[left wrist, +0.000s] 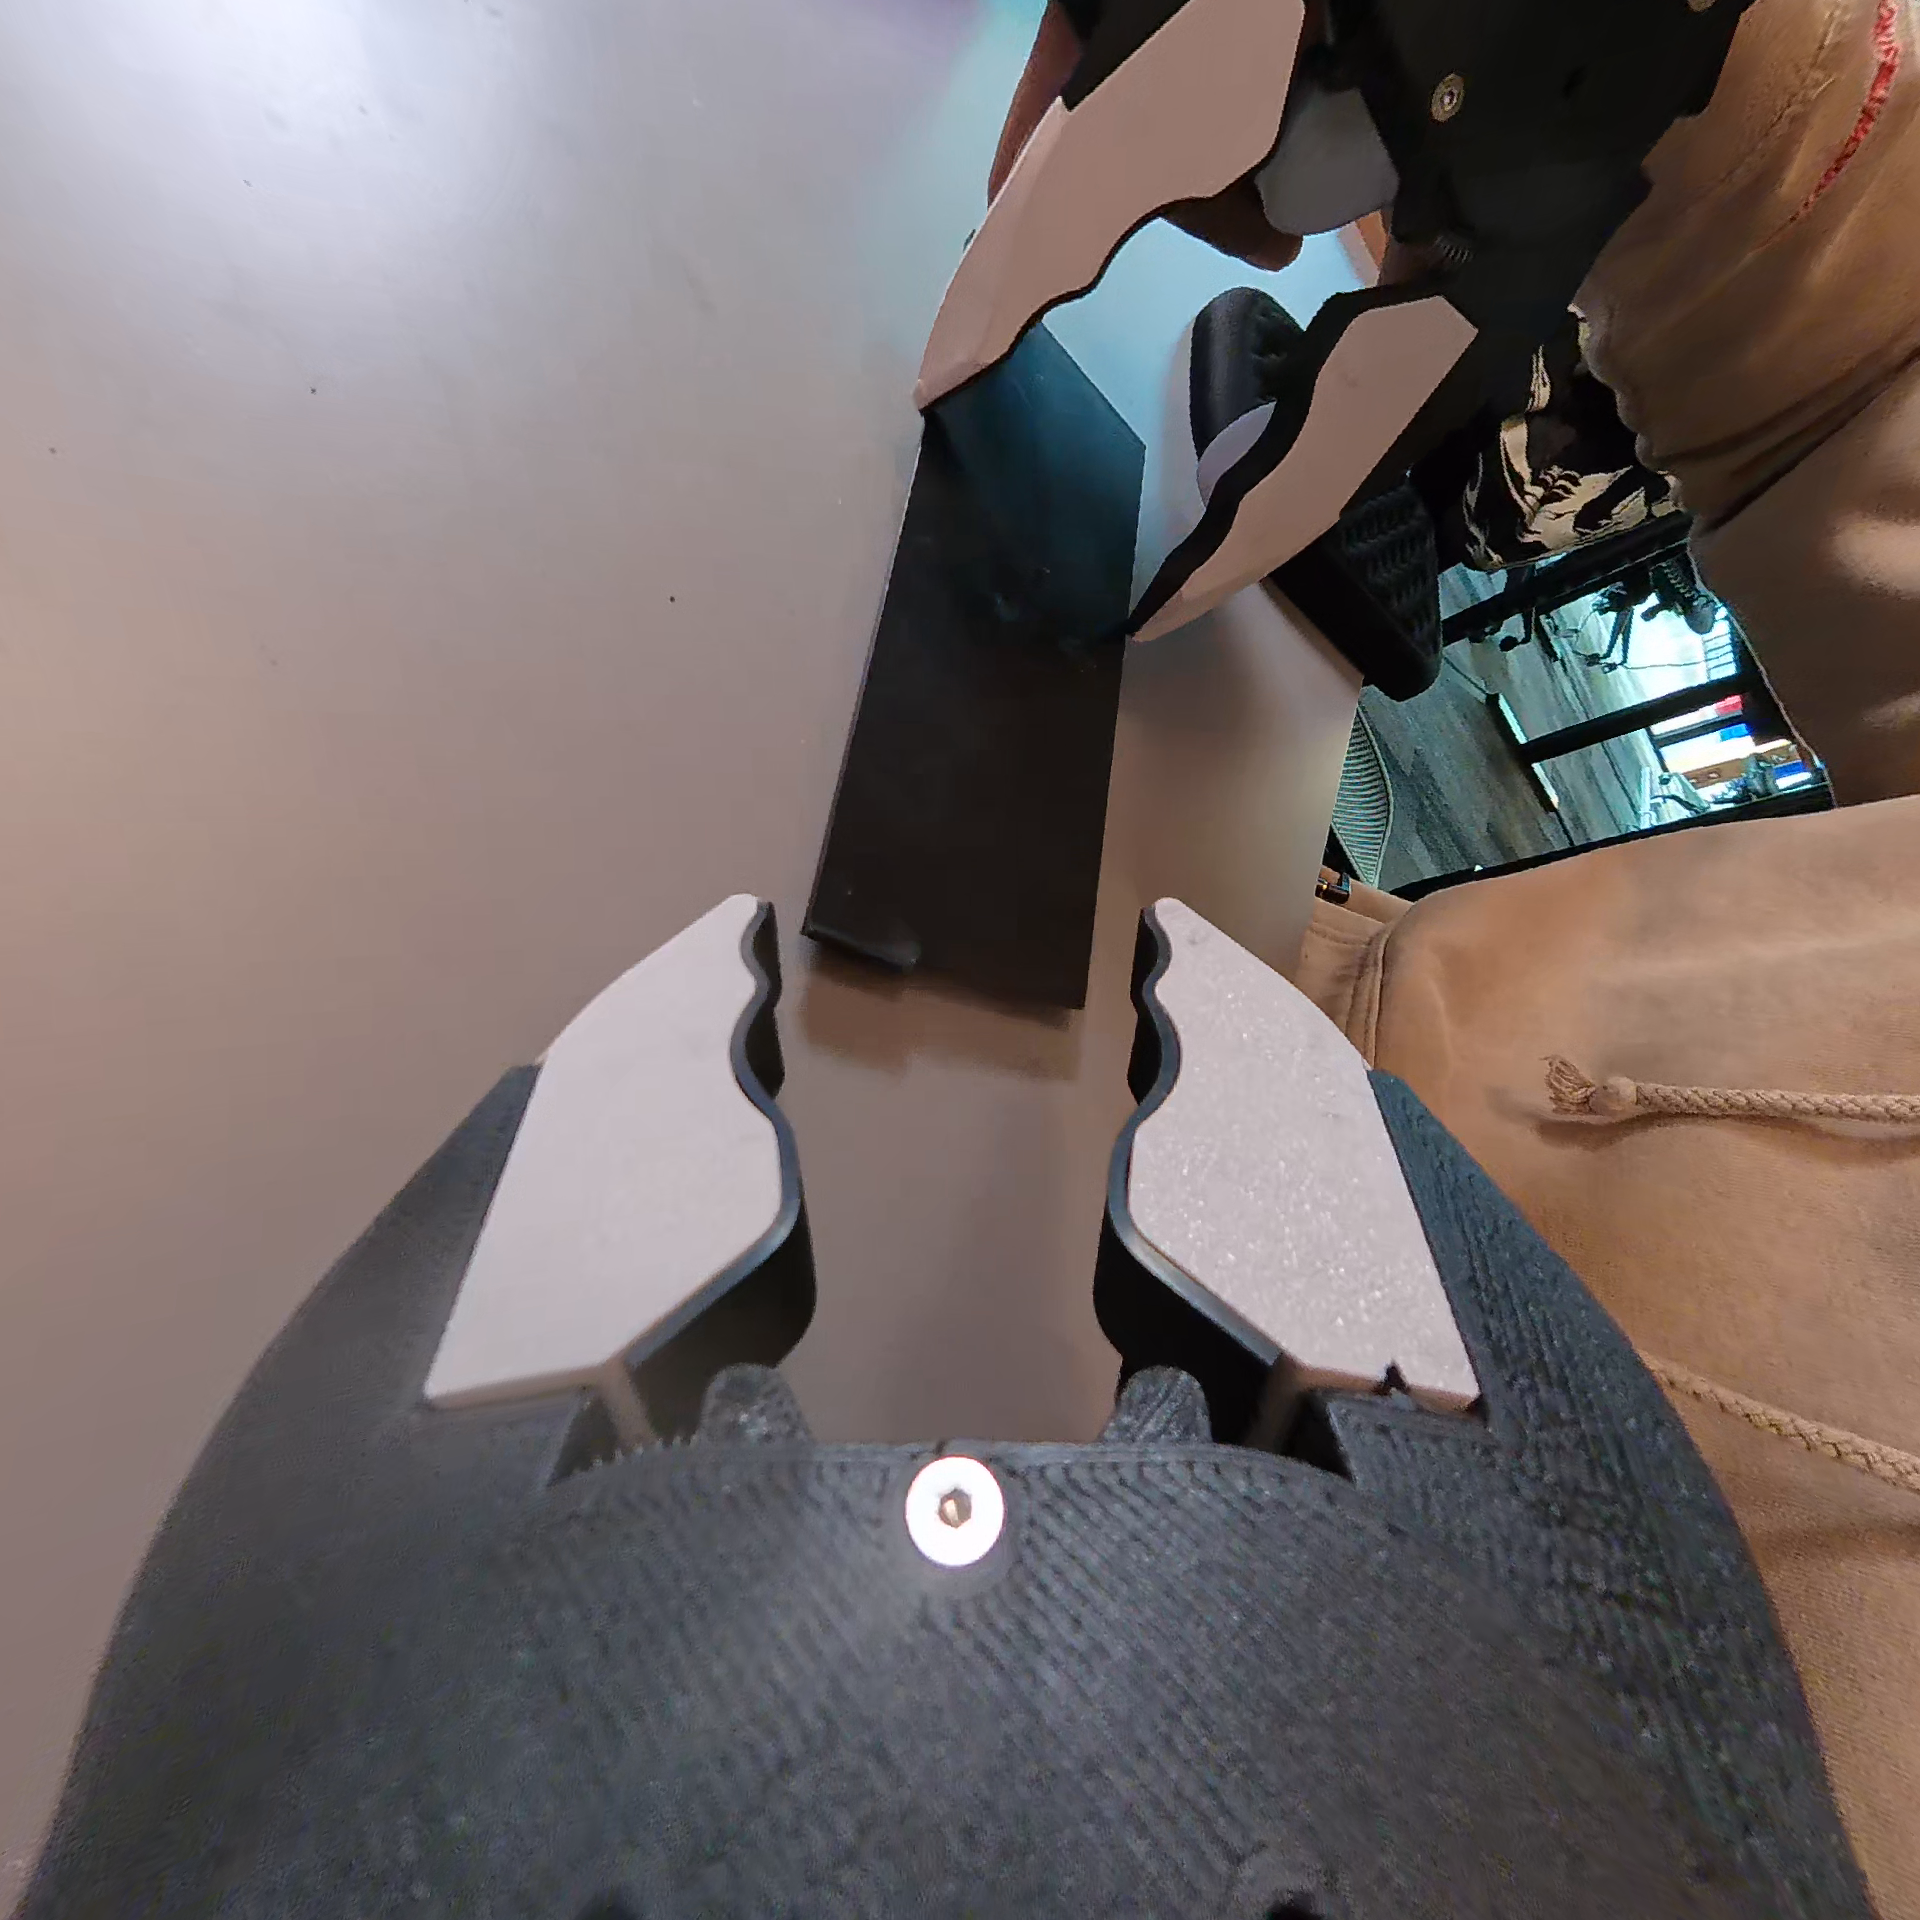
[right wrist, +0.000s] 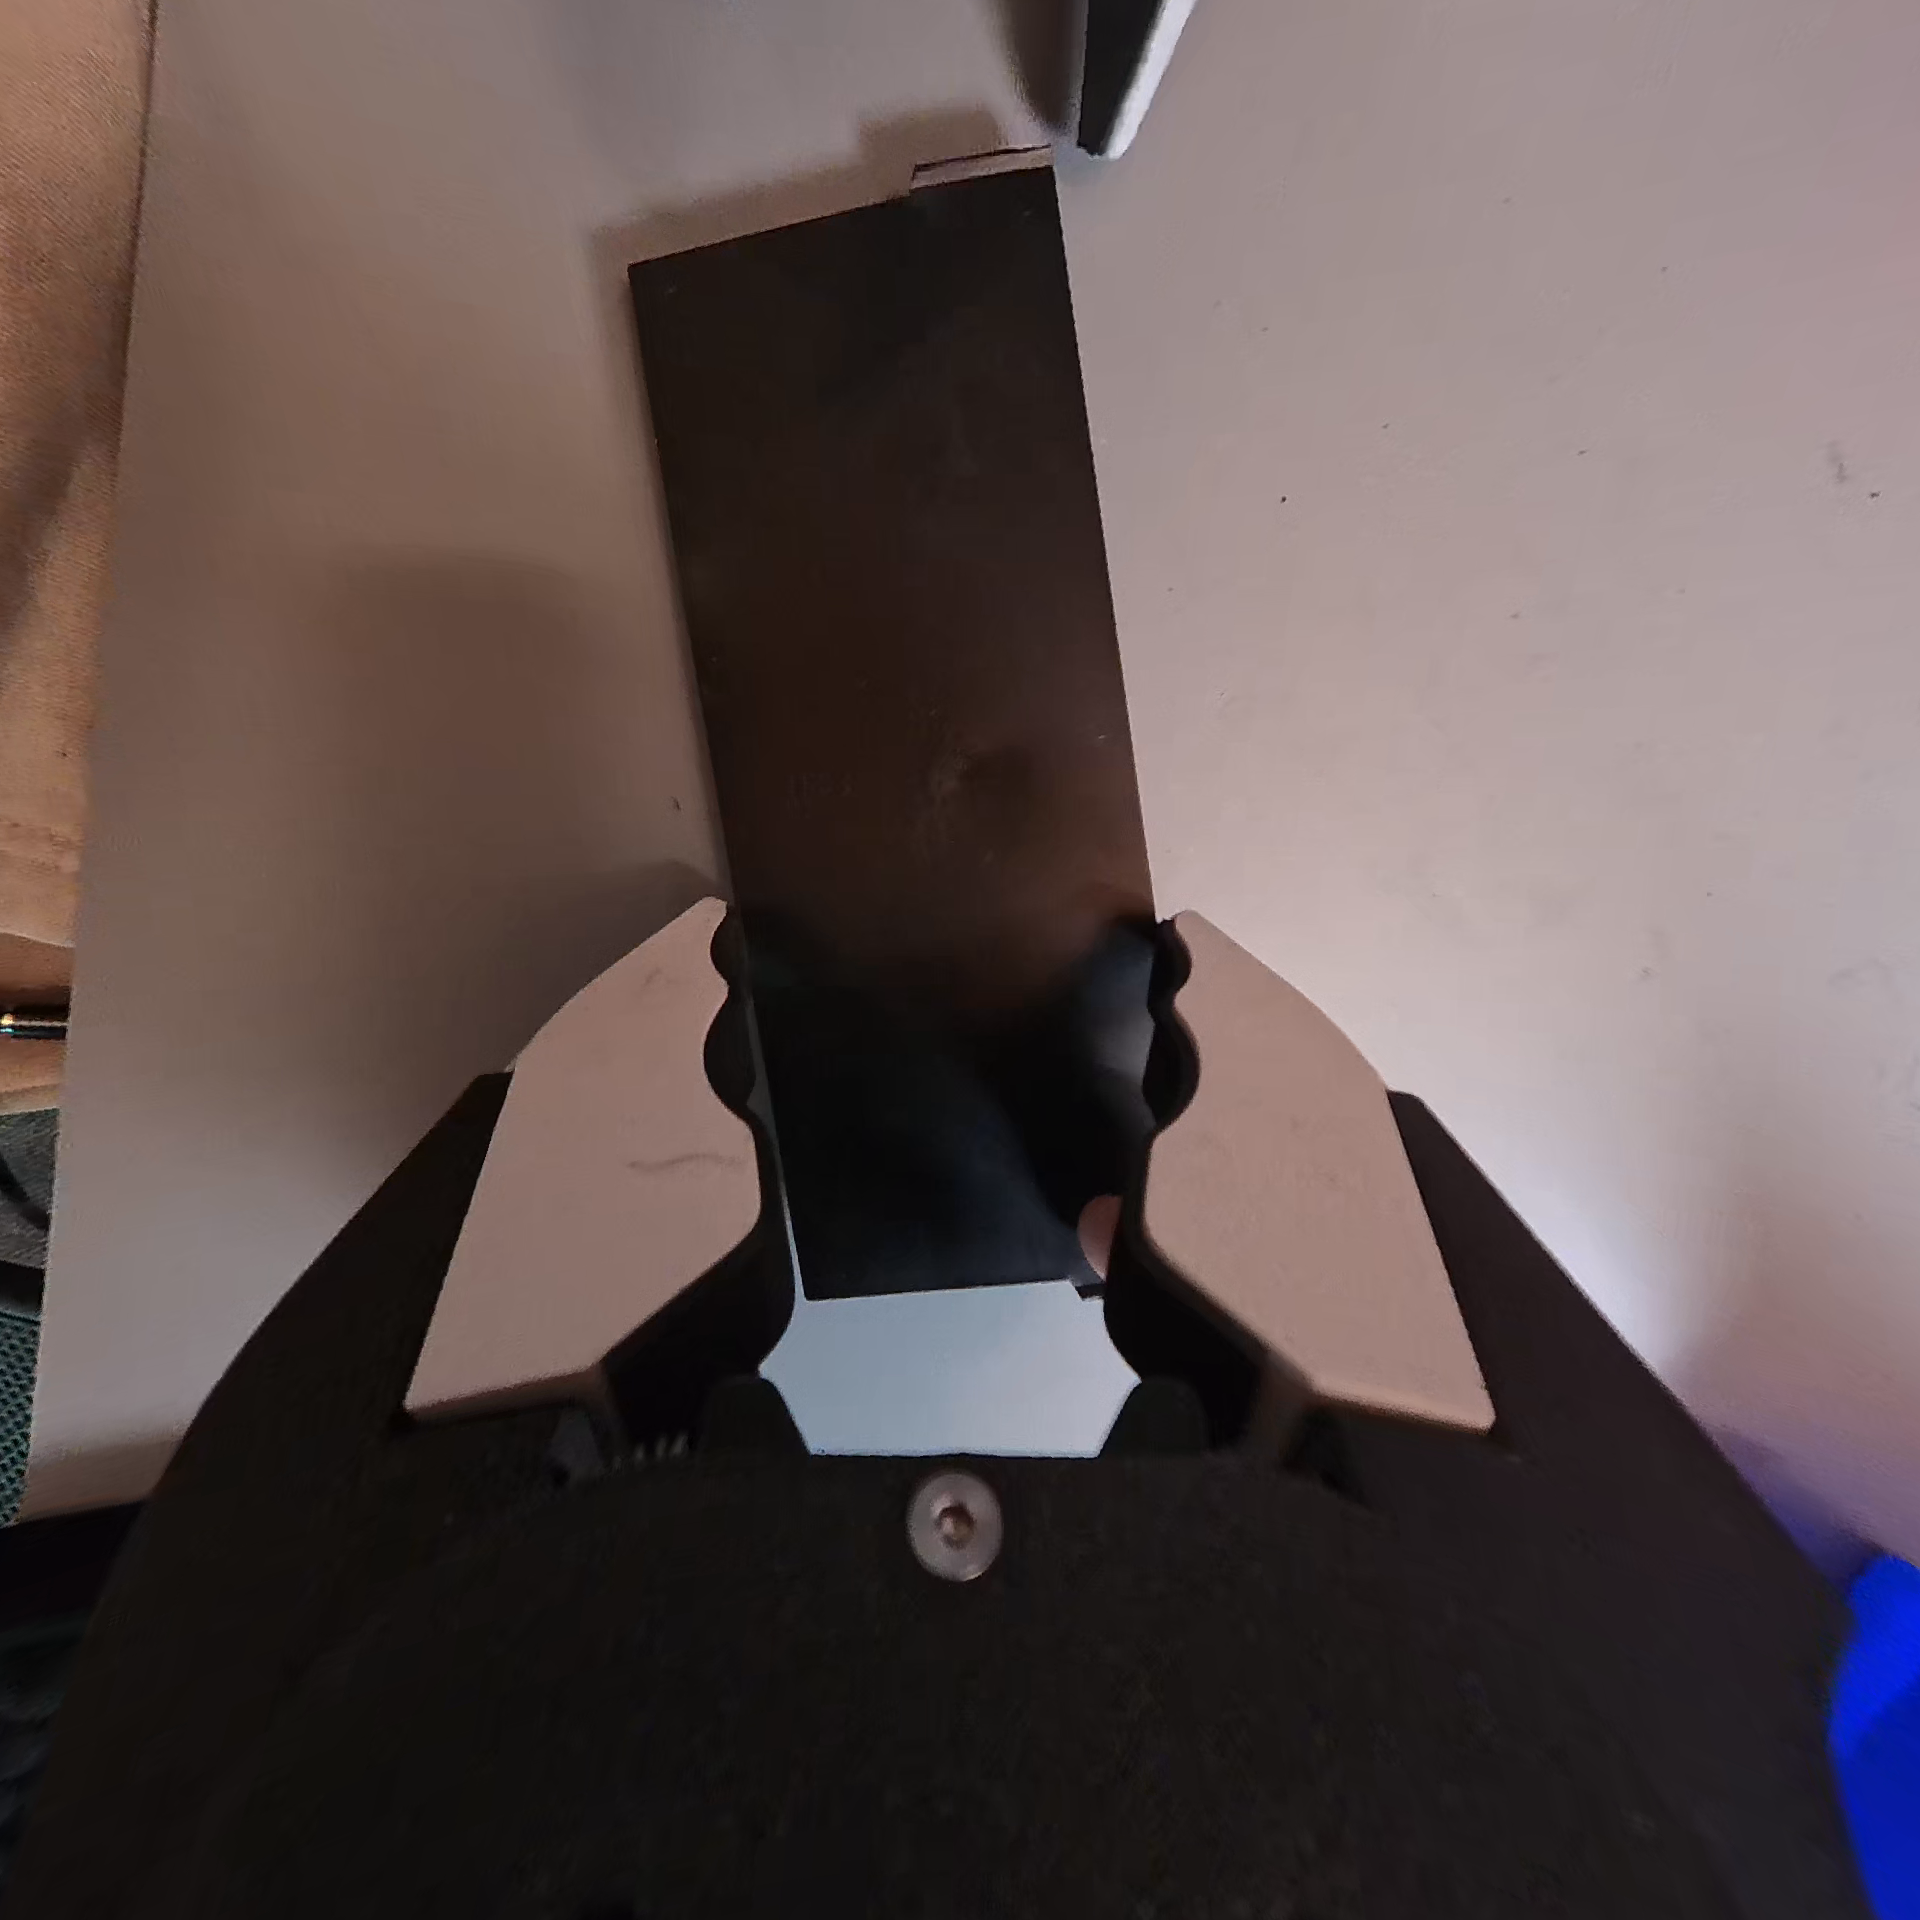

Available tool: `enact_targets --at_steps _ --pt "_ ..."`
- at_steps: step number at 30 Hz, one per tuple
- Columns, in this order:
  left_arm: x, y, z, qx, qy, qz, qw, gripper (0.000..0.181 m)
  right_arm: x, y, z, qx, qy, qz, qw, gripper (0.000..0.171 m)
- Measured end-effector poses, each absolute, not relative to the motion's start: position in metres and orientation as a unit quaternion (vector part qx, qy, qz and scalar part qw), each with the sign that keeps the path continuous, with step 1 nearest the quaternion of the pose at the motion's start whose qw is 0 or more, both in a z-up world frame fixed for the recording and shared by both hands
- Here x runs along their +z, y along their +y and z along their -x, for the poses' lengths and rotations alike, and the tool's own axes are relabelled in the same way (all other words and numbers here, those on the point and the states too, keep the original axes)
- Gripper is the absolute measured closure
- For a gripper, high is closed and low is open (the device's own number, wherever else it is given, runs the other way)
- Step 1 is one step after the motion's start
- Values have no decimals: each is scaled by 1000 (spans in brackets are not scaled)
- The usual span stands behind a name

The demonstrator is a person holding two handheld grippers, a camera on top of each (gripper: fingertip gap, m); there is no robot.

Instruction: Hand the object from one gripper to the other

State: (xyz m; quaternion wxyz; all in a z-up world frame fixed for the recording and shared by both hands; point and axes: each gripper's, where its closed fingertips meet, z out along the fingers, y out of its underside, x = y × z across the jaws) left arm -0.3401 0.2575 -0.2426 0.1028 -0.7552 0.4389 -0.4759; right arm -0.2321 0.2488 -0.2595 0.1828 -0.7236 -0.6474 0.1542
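A long flat black strip [left wrist: 987,727] hangs just above the pale table [left wrist: 416,623] and casts a shadow on it. My right gripper [right wrist: 954,920] is shut on one end of the strip [right wrist: 883,571], one finger on each long edge. In the left wrist view the right gripper [left wrist: 1029,514] shows at the strip's far end. My left gripper [left wrist: 956,925] is open and empty, its tips just short of the strip's near end and a little wider than it. A blurred grey and black tip [right wrist: 1122,94] enters the right wrist view at the top.
A person's tan hooded top [left wrist: 1662,1143] with a drawstring fills the right side, close to my left gripper. A black mesh chair [left wrist: 1382,561] and a floor lie past the table's edge. A blue thing [right wrist: 1881,1714] sits at the lower right. The tips of one gripper are about 12 cm away from the tips of the other.
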Motion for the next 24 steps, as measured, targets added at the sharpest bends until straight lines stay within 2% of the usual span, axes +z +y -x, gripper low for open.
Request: enact_targets --at_steps 8,12,13,14,15,16,19,24 --pt "-238 259 339 -500 420 752 93 114 -243 249 236 156 -647 718 204 97" --pt "-211 252 328 -600 356 715 52 116 -212 257 243 145 -647 707 247 97" --pt "-199 252 322 -637 331 695 42 128 -202 260 247 137 -648 702 262 97" --pt "-187 253 318 -670 312 673 40 160 -194 264 251 122 -650 696 279 97" --pt "-177 255 315 -690 308 654 48 174 -187 268 255 102 -652 689 299 97" --pt "-173 259 313 -688 319 648 69 177 -178 273 256 75 -650 686 319 99" --pt "-166 276 321 -623 402 649 169 179 -146 281 246 33 -615 689 383 91" --pt "-175 286 328 -417 593 629 280 179 -125 274 232 27 -584 690 427 103"
